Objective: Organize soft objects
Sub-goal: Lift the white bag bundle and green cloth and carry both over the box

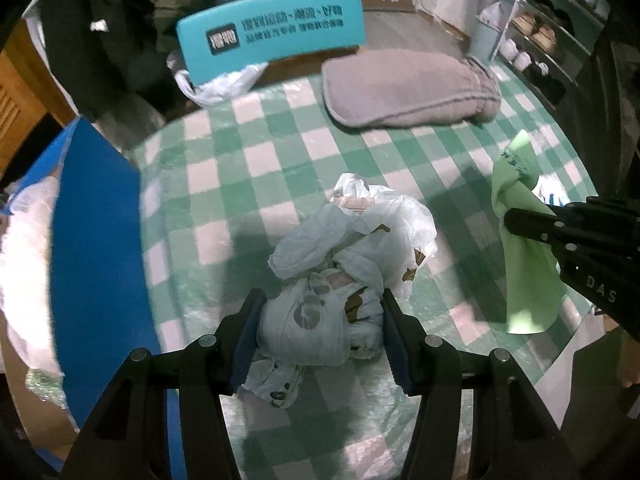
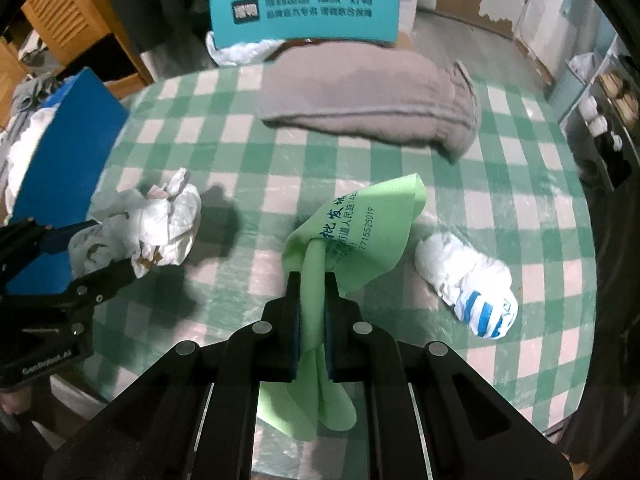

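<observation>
Left wrist view: the left gripper [image 1: 320, 320] is clamped on a knotted white plastic bag bundle [image 1: 344, 264], with both blue pads pressing its lower lobe from either side; the upper, looser part of the bundle spreads forward over the green-and-white checked tablecloth [image 1: 248, 152]. Whether the bundle is clear of the cloth cannot be determined. In the right wrist view the same bundle [image 2: 148, 224] appears at the left, pinched between the left gripper's fingers [image 2: 96, 276]. The right gripper [image 2: 312, 280] is pressed together on a light green cloth [image 2: 360, 224] printed with blue characters and digits; the cloth is bunched between the pads, fans out ahead of them, and hangs below them toward the camera. In the left wrist view the green cloth [image 1: 524, 248] hangs from the right gripper [image 1: 508, 220] at the right edge. A rolled white item with blue stripes [image 2: 472, 284] lies on the tablecloth just right of the green cloth, apart from it. A folded grey towel [image 1: 408, 88] lies near the far edge of the table. A blue box [image 1: 96, 216] stands at the left side of the table, with white material beside it. A teal chair back [image 1: 272, 36] with printed text stands beyond the far edge, with a white plastic bag [image 1: 216, 84] under it.
</observation>
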Available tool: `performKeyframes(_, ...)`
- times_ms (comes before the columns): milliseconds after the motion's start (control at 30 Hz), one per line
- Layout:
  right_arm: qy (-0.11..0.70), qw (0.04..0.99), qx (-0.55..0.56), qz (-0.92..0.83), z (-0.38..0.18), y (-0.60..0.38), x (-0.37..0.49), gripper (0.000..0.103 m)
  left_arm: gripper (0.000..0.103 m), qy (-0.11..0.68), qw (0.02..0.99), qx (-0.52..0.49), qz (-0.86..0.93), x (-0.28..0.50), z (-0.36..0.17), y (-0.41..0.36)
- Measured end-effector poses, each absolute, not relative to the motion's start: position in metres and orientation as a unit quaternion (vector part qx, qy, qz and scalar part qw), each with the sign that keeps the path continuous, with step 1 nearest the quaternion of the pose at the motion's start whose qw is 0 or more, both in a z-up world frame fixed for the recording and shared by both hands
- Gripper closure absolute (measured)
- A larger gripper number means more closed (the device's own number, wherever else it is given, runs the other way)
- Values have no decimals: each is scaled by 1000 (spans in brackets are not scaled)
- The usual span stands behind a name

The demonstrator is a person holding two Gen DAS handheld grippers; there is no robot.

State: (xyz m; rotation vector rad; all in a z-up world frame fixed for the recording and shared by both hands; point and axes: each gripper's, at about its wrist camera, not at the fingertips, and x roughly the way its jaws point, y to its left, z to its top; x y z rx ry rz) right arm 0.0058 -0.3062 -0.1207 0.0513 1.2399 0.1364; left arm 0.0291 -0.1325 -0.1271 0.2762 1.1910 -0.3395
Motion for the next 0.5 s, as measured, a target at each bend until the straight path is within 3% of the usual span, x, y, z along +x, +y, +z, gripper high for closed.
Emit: performKeyframes(500, 528, 844, 9, 92, -65, -281, 30, 95, 46, 521, 837, 91, -140, 30, -83, -93)
